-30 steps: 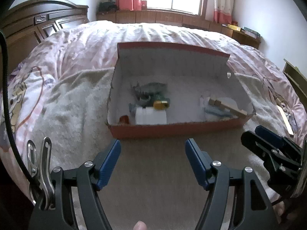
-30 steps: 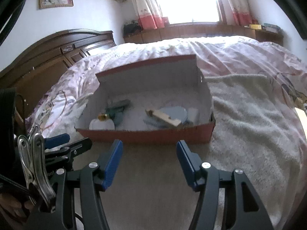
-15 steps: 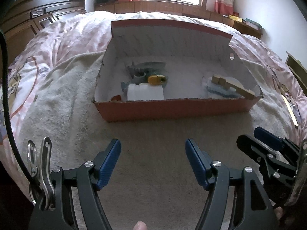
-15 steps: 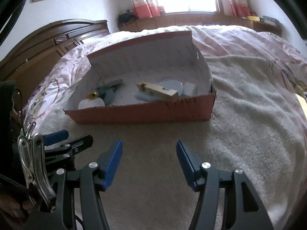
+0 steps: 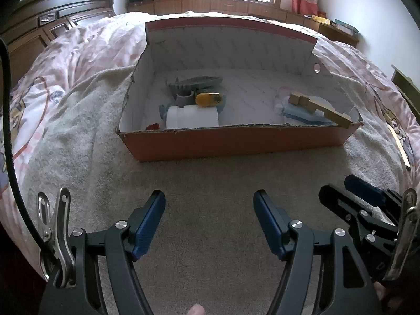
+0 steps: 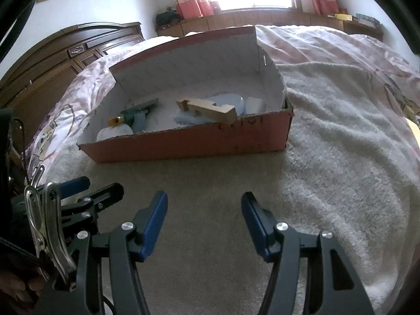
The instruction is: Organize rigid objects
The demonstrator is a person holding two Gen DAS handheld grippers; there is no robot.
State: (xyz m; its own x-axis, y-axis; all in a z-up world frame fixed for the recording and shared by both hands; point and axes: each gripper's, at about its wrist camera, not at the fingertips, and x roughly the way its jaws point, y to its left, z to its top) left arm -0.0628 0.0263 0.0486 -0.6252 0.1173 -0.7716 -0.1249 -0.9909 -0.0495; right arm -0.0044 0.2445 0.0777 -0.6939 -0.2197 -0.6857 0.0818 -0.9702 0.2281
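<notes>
Left wrist view, nearest first: left gripper [image 5: 209,221] hanging with jaws spread wide, gripping nothing, only bare beige towel [image 5: 210,173] showing between the blue pads. Right gripper [image 5: 349,197] poking in at the lower right edge, just beside. From its own camera, right gripper [image 6: 204,221] likewise parted and empty, left gripper [image 6: 92,186] showing at the lower left. Both tilting down toward the bed, probably waiting side by side ahead of a reach, no object yet chosen.

Further out, lying on the towel: red cardboard box [image 5: 236,141], low front wall toward the grippers, tall back flap standing up, likely left open that way for easy reach over the front edge. Sitting inside, left end: white bottle [image 5: 193,116] lying on its side against the front wall, yellow tag [image 5: 208,99] just behind it, grey toy [image 5: 195,84] further back, small red piece [image 5: 153,126] tucked into the corner. Right end: wooden block [image 5: 319,109] resting across a pale blue item [image 5: 302,113], one tip leaning on the box rim. Objects apparently gathered into the box already, grouped loosely at the two ends.

Beyond, spreading to the window: pink quilt [image 5: 86,47], serving as the soft base under everything.
</notes>
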